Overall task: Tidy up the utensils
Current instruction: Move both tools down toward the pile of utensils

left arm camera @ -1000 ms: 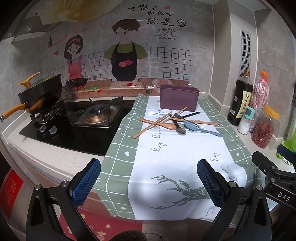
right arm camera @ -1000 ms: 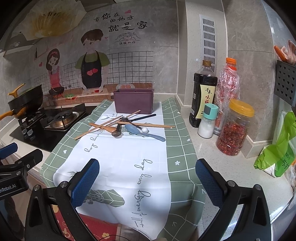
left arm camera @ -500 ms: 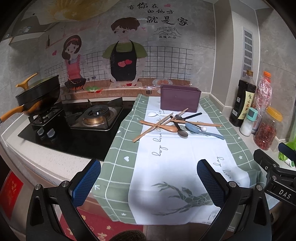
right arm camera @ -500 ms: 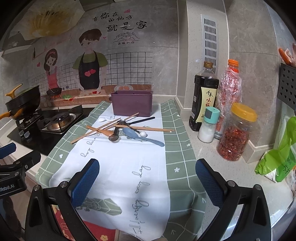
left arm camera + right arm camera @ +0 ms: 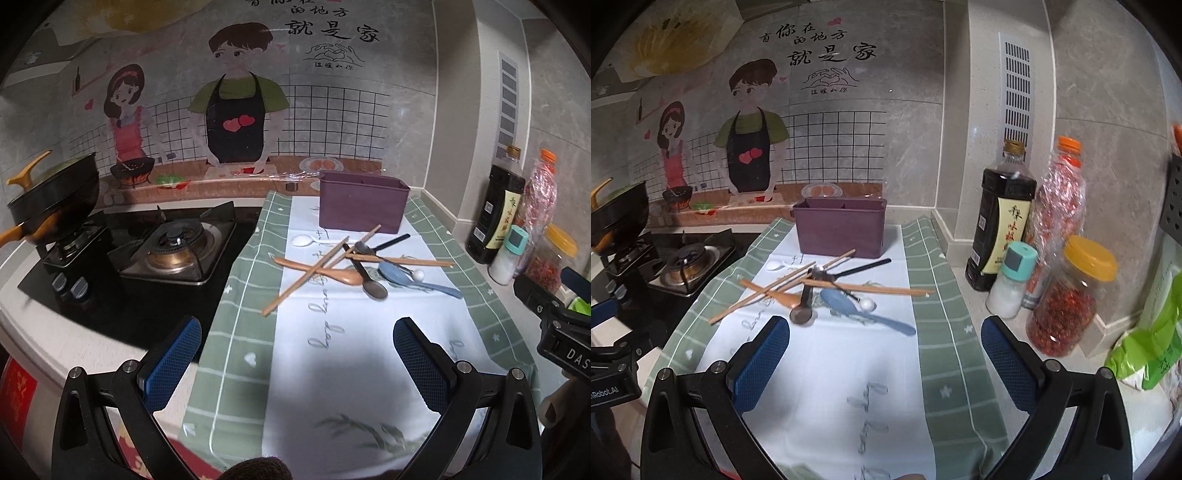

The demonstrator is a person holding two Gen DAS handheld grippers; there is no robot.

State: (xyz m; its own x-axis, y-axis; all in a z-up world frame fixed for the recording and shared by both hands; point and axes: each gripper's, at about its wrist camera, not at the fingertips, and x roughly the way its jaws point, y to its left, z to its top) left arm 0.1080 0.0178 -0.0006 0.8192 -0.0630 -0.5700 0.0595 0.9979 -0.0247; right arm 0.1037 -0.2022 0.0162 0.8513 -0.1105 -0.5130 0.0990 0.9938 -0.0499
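My left gripper [image 5: 297, 347] is hovering over the near end of the green-and-white checked cloth [image 5: 332, 365], its blue mesh-textured pads [image 5: 173, 354] spread wide and gripping nothing. Far left, a black wok with a yellow handle [image 5: 51, 199] is sitting on the black glass gas hob [image 5: 122, 273].

Further along the cloth, the utensils are lying in a crossed heap, well short of both grippers. A white plastic spoon [image 5: 304, 240] is sitting at the back left. A pair of light wooden chopsticks [image 5: 314, 273] is crossing over a wooden spoon [image 5: 325, 273]. A dark metal spoon with a black handle [image 5: 367, 275] is lying beside a matte blue plastic spoon [image 5: 410, 278]. Behind the heap, a rectangular purple plastic utensil holder [image 5: 362, 206] is standing upright on the cloth.

My right gripper [image 5: 884, 349] is likewise released wide, holding nothing, with the blue spoon's handle just ahead. To its right, a dark soy sauce bottle [image 5: 1001, 221], a small white shaker with a teal cap [image 5: 1010, 284] and a clear jar of red chilli flakes with a yellow lid [image 5: 1067, 299] are standing on the speckled counter.
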